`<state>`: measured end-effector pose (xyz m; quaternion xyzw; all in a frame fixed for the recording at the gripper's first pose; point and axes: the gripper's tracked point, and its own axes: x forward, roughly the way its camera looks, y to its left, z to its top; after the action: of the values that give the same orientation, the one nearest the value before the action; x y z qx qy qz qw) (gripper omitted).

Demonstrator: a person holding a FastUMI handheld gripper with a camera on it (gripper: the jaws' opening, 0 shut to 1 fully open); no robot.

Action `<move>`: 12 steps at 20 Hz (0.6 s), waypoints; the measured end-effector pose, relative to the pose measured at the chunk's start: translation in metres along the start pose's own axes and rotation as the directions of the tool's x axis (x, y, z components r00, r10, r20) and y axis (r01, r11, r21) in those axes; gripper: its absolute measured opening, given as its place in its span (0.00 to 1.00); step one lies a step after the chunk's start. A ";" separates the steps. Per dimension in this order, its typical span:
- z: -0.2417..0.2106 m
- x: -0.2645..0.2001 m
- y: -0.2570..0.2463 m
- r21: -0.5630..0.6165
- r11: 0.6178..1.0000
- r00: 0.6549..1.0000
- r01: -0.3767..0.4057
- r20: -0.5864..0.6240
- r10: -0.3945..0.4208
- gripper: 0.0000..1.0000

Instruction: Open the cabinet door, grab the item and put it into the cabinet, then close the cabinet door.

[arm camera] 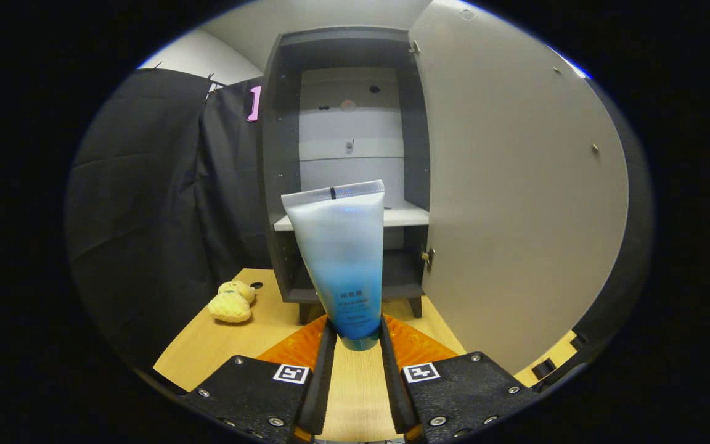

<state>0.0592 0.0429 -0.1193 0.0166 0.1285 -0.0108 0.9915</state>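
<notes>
Nearest the camera, the gripper (355, 345) has its jaws clamped on the cap end of a squeeze tube (341, 259), one finger pressing each side just above the cap. The tube stands upright between them, crimped flat end uppermost, so it is carried cap-down; that hold probably keeps the stiffest, narrowest part in the grip while the soft body stays clear. The tube is translucent plastic, frosted pale near the crimp and shading to deeper blue toward the cap, tapering from a wide flat seal to a round base. The fingers show ribbed pads on their inner faces, which likely help against slipping on smooth plastic.

Beyond the tube stands the cabinet (281, 185), a dark, matte, boxy unit on short legs, resting on a light wood-grain surface (207, 351). Its door (515, 203), a plain pale panel with small hinges along its edge, is swung wide open to the right, so the opening step looks done. Inside, a pale shelf (407, 217) runs across at about the tube's upper end, with a lower compartment beneath it. The tube seems lined up with the opening, judged ready to go in; the door remains to be closed

To the left of the cabinet's foot lies a small yellow plush toy (232, 302), knobbly and soft-looking, well apart from the jaws
</notes>
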 end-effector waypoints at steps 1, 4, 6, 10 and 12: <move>0.017 0.006 0.002 -0.004 1.000 1.000 -0.014 0.016 0.014 0.41; 0.065 0.033 0.006 -0.011 0.999 0.996 -0.047 0.069 0.048 0.41; 0.097 0.059 0.007 -0.029 0.998 0.992 -0.064 0.109 0.066 0.41; 0.136 0.118 0.012 -0.044 0.994 0.986 -0.095 0.133 0.100 0.41; 0.150 0.150 0.009 -0.053 0.994 0.985 -0.092 0.139 0.098 0.41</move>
<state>0.2424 0.0440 -0.0121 -0.0012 0.0574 0.0383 0.9976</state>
